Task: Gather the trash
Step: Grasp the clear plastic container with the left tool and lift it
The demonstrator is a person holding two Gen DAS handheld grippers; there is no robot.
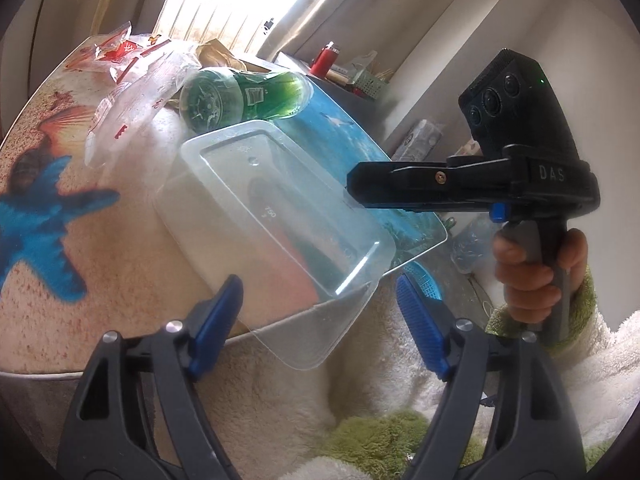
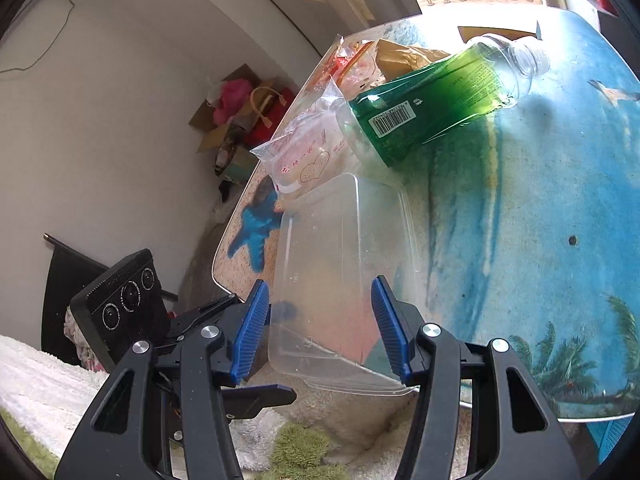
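Observation:
A clear plastic food container (image 1: 272, 208) (image 2: 340, 260) hangs over the near edge of the beach-print table (image 1: 60, 280) (image 2: 540, 240). My right gripper (image 2: 320, 328) is shut on it, with a blue pad against each side wall. In the left wrist view it reaches in from the right, its tip (image 1: 352, 192) at the container's rim. My left gripper (image 1: 318, 320) is open just below the container's near corner, and its right pad stands apart from it. Behind lie a green-labelled bottle (image 1: 240, 96) (image 2: 432, 100) on its side, clear plastic bags (image 1: 132, 112) (image 2: 304, 152) and crumpled brown paper (image 2: 404, 56).
A red-printed wrapper (image 1: 116, 50) lies at the table's far left corner. A side shelf holds a red bottle (image 1: 324, 60) and a green basket (image 1: 370, 82). A blue basket (image 1: 424, 280) sits below the table. Boxes and bags (image 2: 240, 120) are piled on the floor by the wall.

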